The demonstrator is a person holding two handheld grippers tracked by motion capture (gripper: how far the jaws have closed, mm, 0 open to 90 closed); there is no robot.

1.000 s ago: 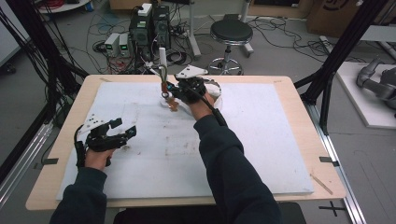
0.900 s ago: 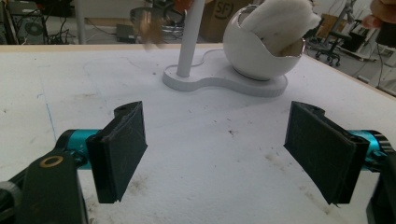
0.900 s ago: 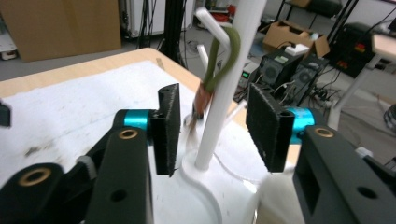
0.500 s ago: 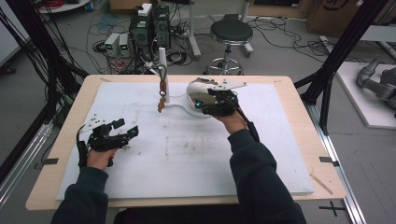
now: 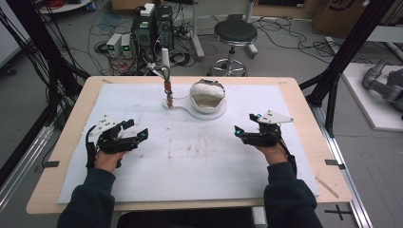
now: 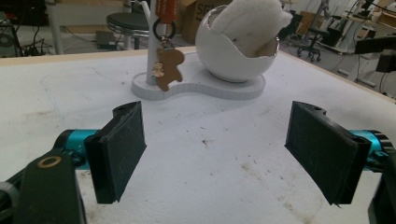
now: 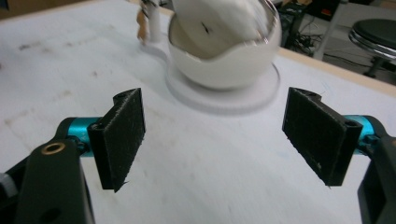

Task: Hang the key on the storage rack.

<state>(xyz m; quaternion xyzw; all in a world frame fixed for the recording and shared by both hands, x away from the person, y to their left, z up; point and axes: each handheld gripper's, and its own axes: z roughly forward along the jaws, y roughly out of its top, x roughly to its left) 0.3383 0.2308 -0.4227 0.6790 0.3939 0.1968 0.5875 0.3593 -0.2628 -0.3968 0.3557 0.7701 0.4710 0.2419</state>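
Table (image 5: 309, 114): light wooden top, nearly all of it covered by a white mat (image 5: 199, 156) that is scuffed and stained toward the middle.

Stand (image 5: 187, 107): flat white base at the far centre of the mat, carrying a bowl on its wide end and a thin upright post (image 5: 165, 61) on its narrow end.

Bowl (image 5: 207, 96): white, egg-shaped with a jagged broken-shell rim, seated upright on the stand. In the left gripper view a white, soft-looking lump (image 6: 254, 21) sits inside it and rises above the rim.

Left gripper (image 5: 135, 129): held in the person's left hand (image 5: 108, 159), low over the left part of the mat, well apart from the stand. Jaws stand wide apart with nothing between them; bare mat lies in the gap.

Right gripper (image 5: 246, 124): held in the person's right hand (image 5: 274, 153), over the right part of the mat, well apart from the bowl. Jaws wide apart, gripping nothing.

Gingerbread-man charm (image 6: 167, 68): small, brown, hanging from a dark ring (image 6: 163, 29) on the post, its feet just above the stand's base.

Stool (image 5: 235, 33): round, black-seated, on the floor beyond the table.
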